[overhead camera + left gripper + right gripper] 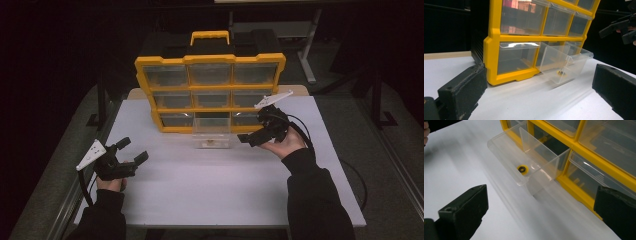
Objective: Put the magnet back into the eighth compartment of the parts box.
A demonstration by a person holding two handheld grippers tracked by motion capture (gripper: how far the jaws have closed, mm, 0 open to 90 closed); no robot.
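A white table (200,185) with a smooth matte top holds a yellow plastic organiser (210,92) — a boxy frame standing upright near the far edge, with a yellow carry handle (210,36) on top and a black back. Its front is a grid of nine clear plastic drawers, three rows of three. Eight sit pushed in and look empty, though glare hides parts of them.

The bottom middle drawer (212,134) is pulled well out onto the table, its inner end at the frame opening. It is a thin-walled, see-through rectangular tub. Inside, on its floor near the front wall, lies a small flat ring (523,169), yellow with a dark centre, like a washer.

The left gripper (127,152), black and blocky with rough-textured pads, is held low over the near left part of the table, well apart from the organiser. Its jaws are spread wide with nothing between them.

The right gripper (252,137) is held just right of the pulled-out drawer, close to the organiser's lower right corner — its jaws also stand wide apart and empty, pointing toward the drawer.
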